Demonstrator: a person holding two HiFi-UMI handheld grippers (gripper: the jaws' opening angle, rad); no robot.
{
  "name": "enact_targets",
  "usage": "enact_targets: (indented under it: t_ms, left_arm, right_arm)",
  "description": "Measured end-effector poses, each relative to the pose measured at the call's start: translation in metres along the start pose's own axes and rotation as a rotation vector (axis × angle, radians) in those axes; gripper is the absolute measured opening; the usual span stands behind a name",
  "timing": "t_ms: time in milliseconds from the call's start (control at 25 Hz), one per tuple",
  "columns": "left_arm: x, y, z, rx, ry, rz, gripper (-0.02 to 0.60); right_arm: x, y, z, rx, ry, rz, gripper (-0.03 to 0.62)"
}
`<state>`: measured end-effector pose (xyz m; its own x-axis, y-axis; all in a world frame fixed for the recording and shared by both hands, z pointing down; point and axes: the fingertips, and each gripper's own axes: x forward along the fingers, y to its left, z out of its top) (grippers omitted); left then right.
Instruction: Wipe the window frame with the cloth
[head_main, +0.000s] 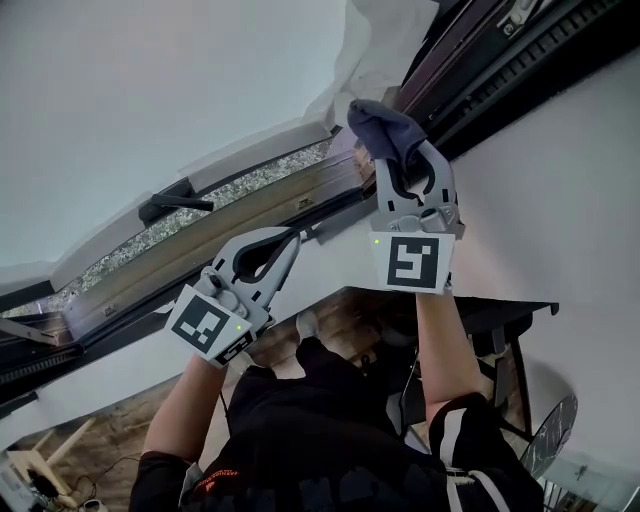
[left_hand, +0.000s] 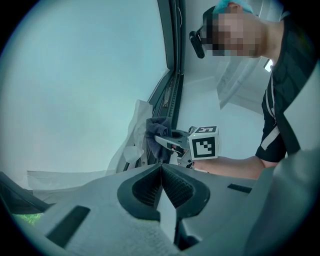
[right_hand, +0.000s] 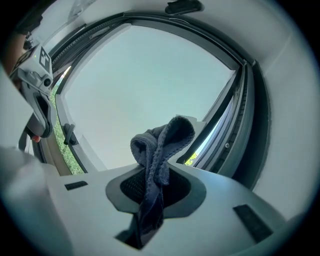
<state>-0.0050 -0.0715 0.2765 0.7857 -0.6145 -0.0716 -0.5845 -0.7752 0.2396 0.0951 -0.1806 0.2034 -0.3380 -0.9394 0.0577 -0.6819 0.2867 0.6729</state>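
A dark grey-blue cloth is pinched in my right gripper, bunched above the jaws. It is held up at the window frame, near the corner where the dark side track meets the lower rail. My left gripper is shut with nothing between its jaws, lower and to the left, pointing at the lower rail. From the left gripper view the cloth and right gripper show against the frame's upright.
A black window handle sits on the lower rail at left. White plastic sheeting hangs by the upper corner. White wall lies right of the frame. A black table and wooden floor are below.
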Motion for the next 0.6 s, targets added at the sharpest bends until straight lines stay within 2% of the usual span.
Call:
enact_targets:
  t_ms: [600]
  left_arm:
    - [0.006, 0.012, -0.028, -0.054, 0.035, 0.002, 0.021]
  right_arm:
    - [0.01, 0.032, -0.054, 0.032, 0.097, 0.05, 0.058]
